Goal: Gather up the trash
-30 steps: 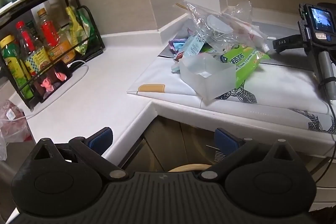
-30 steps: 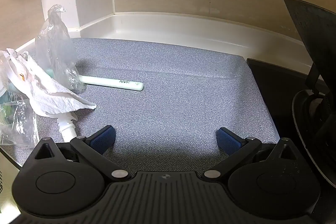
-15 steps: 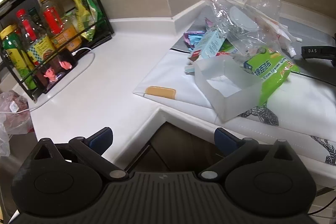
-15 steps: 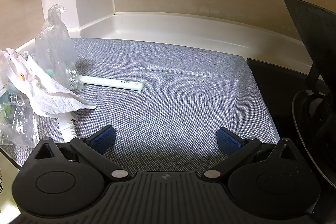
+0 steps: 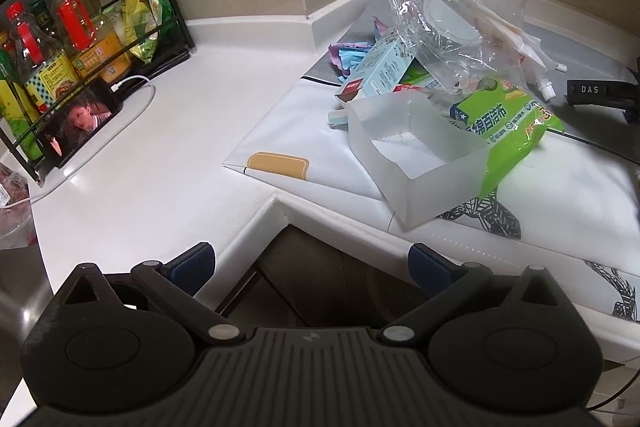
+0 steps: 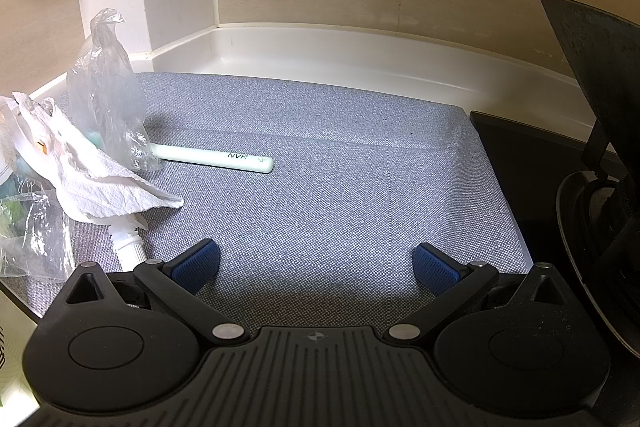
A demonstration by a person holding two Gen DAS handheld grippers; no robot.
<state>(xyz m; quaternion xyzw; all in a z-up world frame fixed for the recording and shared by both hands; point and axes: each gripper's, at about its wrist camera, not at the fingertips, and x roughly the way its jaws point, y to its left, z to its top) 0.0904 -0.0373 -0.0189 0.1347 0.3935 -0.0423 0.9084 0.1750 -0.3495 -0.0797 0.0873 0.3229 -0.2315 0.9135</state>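
White L-shaped kitchen counter point(image 5: 168, 131), beige tiled walls, a white raised lip along the back edge. Your landmark is the trash pile point(image 5: 432, 83), heaped on a white printed mat point(image 5: 560, 199) on the counter's right run, past the inner corner. At the pile's near edge: a translucent open-topped plastic box point(image 5: 416, 155), tilted, with a green wipes packet point(image 5: 508, 131) leaning against its right side. Crumpled clear plastic wrap point(image 5: 432, 11) tops the pile; a pale blue carton point(image 5: 380, 67) and purple and blue wrappers point(image 5: 348, 53) sit on its far left side. Well left of the pile, a black wire rack point(image 5: 80, 39) holds bottles and snack bags against the wall; a phone point(image 5: 80, 119) with a lit screen leans at its foot, white cable attached. Your left gripper point(image 5: 310, 263) hangs over the counter's inner corner, short of the pile, fingers spread wide, nothing between them. From the right wrist view, the pile's back side lies at left: a crumpled white paper towel point(image 6: 92, 183), a clear plastic bag point(image 6: 104, 95) standing upright, and a white tube point(image 6: 216, 159) lying flat, all on a grey woven mat point(image 6: 340, 187). Your right gripper point(image 6: 316, 267) rests low over that mat, right of the pile, fingers wide apart and empty. A dark appliance point(image 6: 592, 167) stands at the mat's right edge.
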